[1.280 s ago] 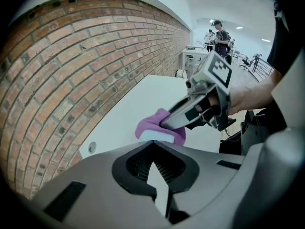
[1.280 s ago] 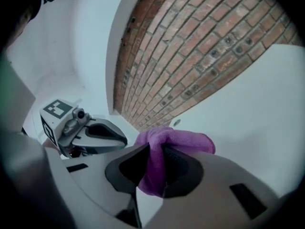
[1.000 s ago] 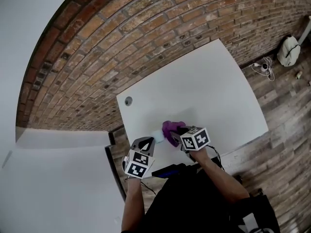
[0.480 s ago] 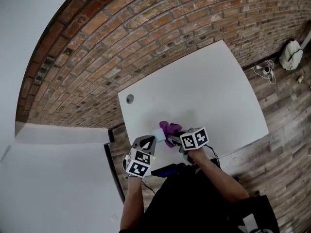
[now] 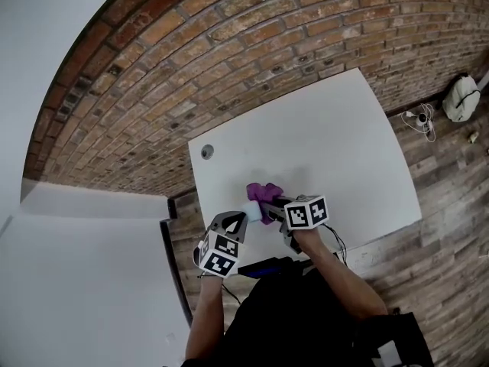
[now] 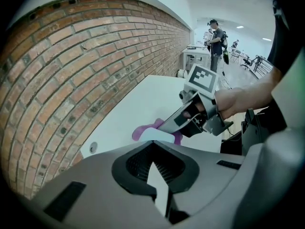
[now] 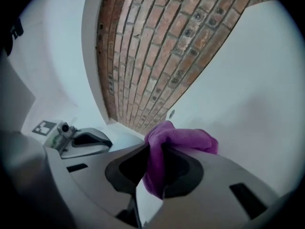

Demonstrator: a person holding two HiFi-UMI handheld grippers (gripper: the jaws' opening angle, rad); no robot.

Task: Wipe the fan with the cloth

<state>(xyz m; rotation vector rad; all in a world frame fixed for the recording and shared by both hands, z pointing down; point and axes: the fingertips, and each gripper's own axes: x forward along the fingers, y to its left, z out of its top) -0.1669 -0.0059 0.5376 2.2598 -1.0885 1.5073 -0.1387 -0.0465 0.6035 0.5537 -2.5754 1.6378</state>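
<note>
My right gripper [image 7: 155, 149] is clamped on the purple cloth [image 7: 183, 137]. One fold is pinched between the jaws and the rest bunches out past the tips in a loose lump. My left gripper [image 6: 153, 151] is closed down as far as it goes, with a thin white sliver caught between the jaws. I take that to be a slim part of the fan [image 6: 155, 136], whose pale rounded body sits just beyond the tips.

From the head view, the two grippers meet over the near part of the white surface [image 5: 328, 128]. The fan [image 5: 252, 211] sits at the left gripper's [image 5: 235, 222] tip, and the cloth [image 5: 262, 193] on the right gripper [image 5: 276, 205] is right against it. I cannot tell whether the cloth is actually pressing on the fan, or whether the fan rests on the surface.

The cloth looks light, soft and limp, so it will drape and drag rather than push. I'd wipe with the bunched lump, not the trailing fold. The fan looks small, light and like smooth plastic, so it is probably slippery and easy to twist in a thin pinch. I'd hold it by its sturdy body or handle, never by a blade or grille, and wipe gently towards the held end. Behind the surface is the brick wall [image 5: 191, 44].
</note>
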